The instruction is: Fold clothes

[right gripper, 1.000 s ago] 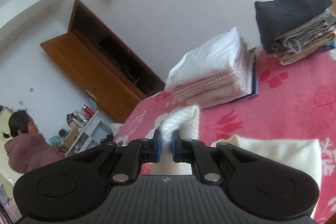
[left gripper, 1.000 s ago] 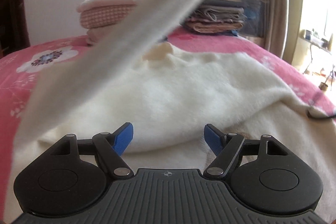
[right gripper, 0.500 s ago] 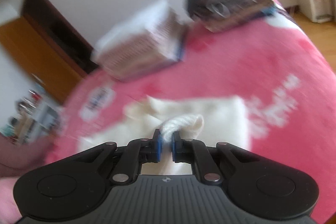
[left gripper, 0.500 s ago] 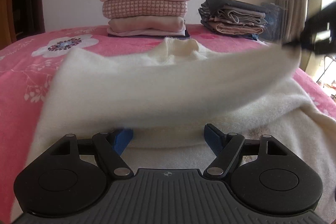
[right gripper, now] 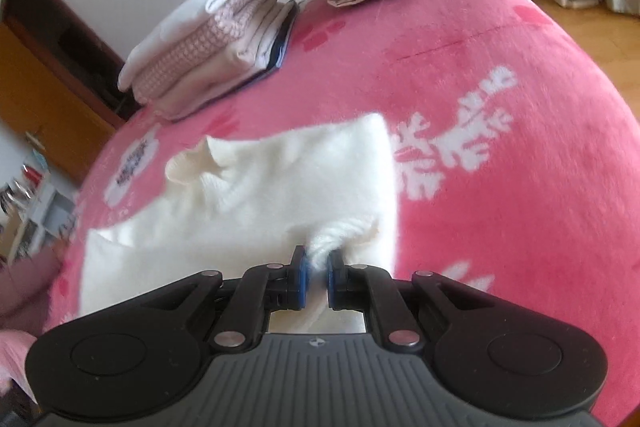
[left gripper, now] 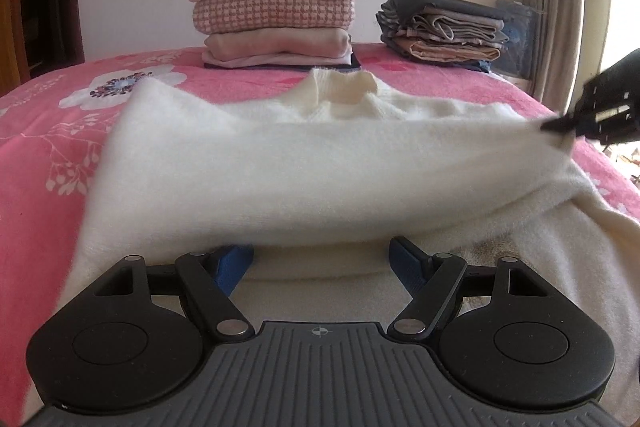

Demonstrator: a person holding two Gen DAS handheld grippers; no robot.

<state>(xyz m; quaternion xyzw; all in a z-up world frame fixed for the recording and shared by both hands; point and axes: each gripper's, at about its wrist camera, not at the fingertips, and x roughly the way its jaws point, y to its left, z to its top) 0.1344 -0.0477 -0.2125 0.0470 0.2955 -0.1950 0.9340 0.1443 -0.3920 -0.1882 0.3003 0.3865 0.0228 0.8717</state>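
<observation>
Mid sleeve-fold: our right hand-held gripper (right gripper: 316, 277) clamped sweater (left gripper: 280, 163) cuff, left hand-held gripper (left gripper: 320, 259) gaped empty; next, lay sleeve, release.

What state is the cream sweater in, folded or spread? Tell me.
Partly folded: the sweater lies on the bed with a sleeve drawn across it, pinched in the right gripper.

A fluffy cream sweater (left gripper: 280, 163) is spread across the pink floral bed (left gripper: 48, 131), collar toward the far side. One sleeve (right gripper: 340, 231) is drawn across the body, its ribbed cuff pinched and raised.
</observation>
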